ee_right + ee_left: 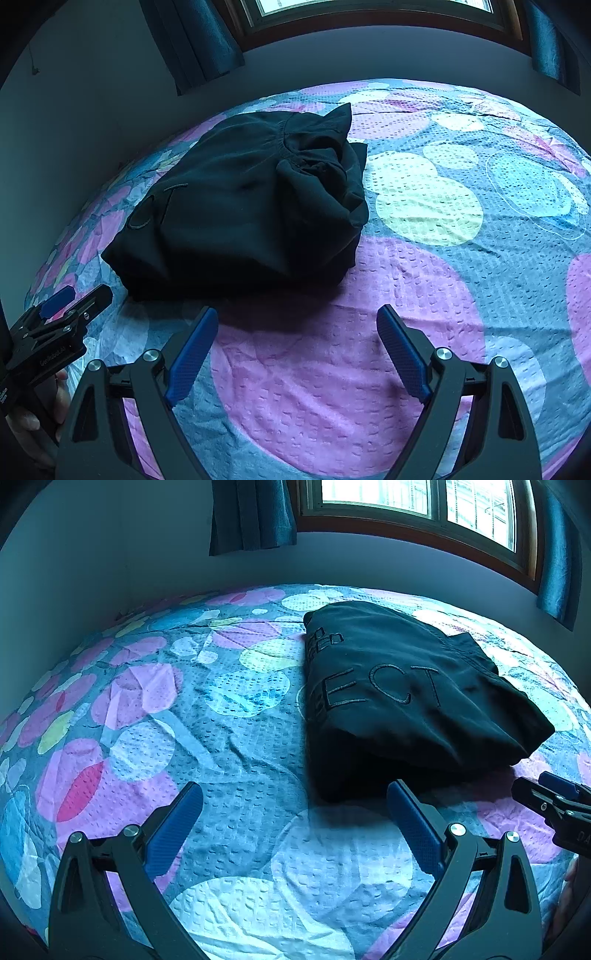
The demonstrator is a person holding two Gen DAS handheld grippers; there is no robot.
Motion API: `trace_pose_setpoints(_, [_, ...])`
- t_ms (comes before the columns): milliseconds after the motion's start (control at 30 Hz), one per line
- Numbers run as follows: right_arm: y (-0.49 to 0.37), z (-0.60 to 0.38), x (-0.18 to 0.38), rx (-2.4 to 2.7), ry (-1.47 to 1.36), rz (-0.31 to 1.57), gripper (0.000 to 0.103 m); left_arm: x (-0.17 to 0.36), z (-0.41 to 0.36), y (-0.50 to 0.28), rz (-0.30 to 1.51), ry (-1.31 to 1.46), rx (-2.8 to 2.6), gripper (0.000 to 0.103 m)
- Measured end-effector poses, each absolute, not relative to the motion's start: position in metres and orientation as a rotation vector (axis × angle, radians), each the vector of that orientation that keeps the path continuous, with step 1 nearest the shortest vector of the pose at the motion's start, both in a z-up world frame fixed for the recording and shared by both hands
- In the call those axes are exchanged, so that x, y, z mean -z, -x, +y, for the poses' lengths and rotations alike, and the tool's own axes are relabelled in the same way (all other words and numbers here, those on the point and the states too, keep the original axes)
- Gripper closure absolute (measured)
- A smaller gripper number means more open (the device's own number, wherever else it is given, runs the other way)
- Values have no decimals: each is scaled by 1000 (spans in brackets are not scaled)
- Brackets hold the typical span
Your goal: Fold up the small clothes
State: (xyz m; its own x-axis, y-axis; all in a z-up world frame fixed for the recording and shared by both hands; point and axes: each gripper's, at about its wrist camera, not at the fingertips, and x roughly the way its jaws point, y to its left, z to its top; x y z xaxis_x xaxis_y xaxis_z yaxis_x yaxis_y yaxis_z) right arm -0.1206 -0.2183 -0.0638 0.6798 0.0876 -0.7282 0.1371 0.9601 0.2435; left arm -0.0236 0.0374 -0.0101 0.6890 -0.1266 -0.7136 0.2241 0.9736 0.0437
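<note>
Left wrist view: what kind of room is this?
Likely a bedroom: a quilted floral bedspread covers a bed, with a curtained window behind and a folded black garment lying on top.

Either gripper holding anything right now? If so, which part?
Nothing held. The left gripper and right gripper are both open over the bedspread, short of the folded black garment.

Dim blue cast, window (pixel 406 498) glare — fisheye-warped edges

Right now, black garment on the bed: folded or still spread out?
Folded. The black garment lies as a compact stacked bundle on the bedspread, layered edges visible along its near side and its waistband end tucked together; no gripper touches it.
</note>
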Motion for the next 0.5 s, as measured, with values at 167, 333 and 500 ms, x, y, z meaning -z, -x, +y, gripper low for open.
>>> trace_pose_setpoints(167, [120,-218,65,25,-292,831,16,11,37,23,792,-138,194,3])
trace_pose_setpoints(333, [120,-216,66,24,-294,836,16,15,37,19,828,-151,135,3])
trace_pose_setpoints(500, [121,-214,66,21,-292,839,16,16,36,20,825,-163,139,3])
